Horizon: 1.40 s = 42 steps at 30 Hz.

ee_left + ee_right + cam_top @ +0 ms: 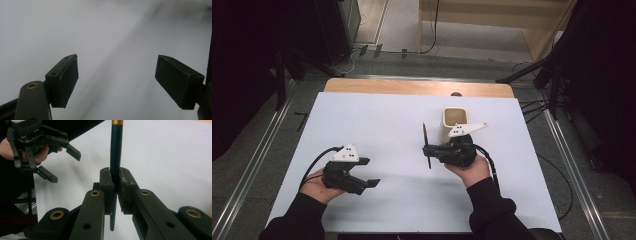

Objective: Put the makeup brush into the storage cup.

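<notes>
Gripping a dark pen [115, 157] between its pads, the right gripper [114, 183] has its jaws clamped tight on the slim shaft, which runs straight up the middle of the right gripper view with a gold band near the top edge. From the high view that gripper [432, 149] sits just right of centre, the pen [426, 145] standing across its tip, and a cream cup [455, 122] stands just behind it on the white table [382, 115]. Further out, at the lower left of the high view, the left gripper [367, 172] rests over the table with its jaws spread wide and nothing between them; its own view shows the two black pads [65, 80] well apart over bare white surface.
</notes>
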Each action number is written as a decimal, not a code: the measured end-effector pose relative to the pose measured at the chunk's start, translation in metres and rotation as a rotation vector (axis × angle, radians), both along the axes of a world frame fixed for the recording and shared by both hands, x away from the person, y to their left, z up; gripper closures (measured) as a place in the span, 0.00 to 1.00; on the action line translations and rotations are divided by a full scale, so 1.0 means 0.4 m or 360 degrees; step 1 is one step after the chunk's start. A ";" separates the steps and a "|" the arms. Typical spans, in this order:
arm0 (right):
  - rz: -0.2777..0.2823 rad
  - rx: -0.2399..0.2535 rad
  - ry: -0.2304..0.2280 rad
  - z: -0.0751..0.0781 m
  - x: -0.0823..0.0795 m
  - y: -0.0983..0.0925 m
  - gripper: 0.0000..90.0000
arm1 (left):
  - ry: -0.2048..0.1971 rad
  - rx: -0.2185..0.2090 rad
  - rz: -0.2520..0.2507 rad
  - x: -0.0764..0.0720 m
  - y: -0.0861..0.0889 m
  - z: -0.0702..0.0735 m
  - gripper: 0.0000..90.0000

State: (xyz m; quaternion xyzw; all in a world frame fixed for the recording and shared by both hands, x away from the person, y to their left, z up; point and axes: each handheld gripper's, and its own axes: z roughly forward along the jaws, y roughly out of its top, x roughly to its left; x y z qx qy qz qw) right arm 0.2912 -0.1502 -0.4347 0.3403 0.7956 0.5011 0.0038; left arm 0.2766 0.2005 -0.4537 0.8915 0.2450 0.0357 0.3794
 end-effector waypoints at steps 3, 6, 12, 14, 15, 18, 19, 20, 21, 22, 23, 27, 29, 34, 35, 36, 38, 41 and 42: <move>-0.0008 -0.0001 0.0005 0.004 0.004 -0.003 0.93 | -0.0008 0.0010 0.0000 0.000 -0.001 -0.002 0.22; -0.0019 -0.0001 0.0001 0.010 0.007 -0.006 0.93 | -0.0007 0.0003 0.0000 0.000 -0.001 -0.001 0.22; -0.0034 -0.0003 -0.0005 0.019 0.013 -0.016 0.93 | -0.0011 0.0003 -0.0005 0.000 0.000 0.000 0.22; -0.0036 -0.0007 -0.0009 0.021 0.016 -0.019 0.93 | -0.0016 0.0004 0.0000 -0.001 -0.001 0.000 0.22; -0.0037 -0.0007 -0.0005 0.022 0.017 -0.019 0.93 | -0.0016 0.0004 0.0001 -0.001 -0.001 0.000 0.22; -0.0041 -0.0011 -0.0007 0.028 0.021 -0.021 0.93 | -0.0008 -0.0003 -0.0002 -0.001 -0.001 -0.001 0.22; -0.0044 -0.0010 -0.0006 0.031 0.023 -0.021 0.93 | -0.0003 -0.0008 -0.0005 0.000 -0.001 -0.001 0.22; -0.0044 -0.0011 -0.0015 0.032 0.025 -0.021 0.93 | 0.0001 -0.0010 -0.0006 0.000 0.000 -0.001 0.22; -0.0046 -0.0011 -0.0011 0.035 0.026 -0.022 0.93 | -0.0002 -0.0007 -0.0006 0.000 0.000 -0.001 0.22; -0.0047 -0.0011 -0.0016 0.037 0.028 -0.023 0.93 | 0.0002 -0.0009 -0.0004 0.000 -0.001 -0.002 0.22; -0.0051 -0.0009 -0.0020 0.039 0.030 -0.023 0.93 | 0.0002 -0.0009 -0.0002 0.000 -0.001 -0.002 0.22; -0.0067 -0.0008 -0.0022 0.046 0.039 -0.030 0.93 | -0.0009 -0.0004 0.0006 0.000 -0.001 -0.002 0.22; -0.0075 -0.0005 -0.0023 0.049 0.044 -0.032 0.93 | -0.0010 -0.0003 0.0011 0.000 -0.001 -0.002 0.22; -0.0094 -0.0009 -0.0024 0.059 0.055 -0.038 0.93 | -0.0012 0.0000 0.0014 0.000 -0.001 -0.002 0.22; -0.0096 -0.0010 -0.0024 0.063 0.059 -0.040 0.93 | -0.0012 -0.0001 0.0014 0.000 -0.001 -0.002 0.22; -0.0102 -0.0008 -0.0025 0.067 0.061 -0.042 0.93 | -0.0009 -0.0005 0.0012 0.000 -0.001 -0.002 0.22; -0.0111 -0.0005 -0.0039 0.074 0.067 -0.045 0.93 | -0.0011 -0.0004 0.0012 0.000 -0.001 -0.001 0.22; -0.0121 -0.0008 -0.0039 0.083 0.073 -0.048 0.93 | -0.0015 0.0001 0.0010 0.000 -0.001 -0.002 0.22; -0.0122 -0.0008 -0.0044 0.085 0.075 -0.049 0.93 | -0.0014 0.0001 0.0010 0.000 -0.001 -0.002 0.22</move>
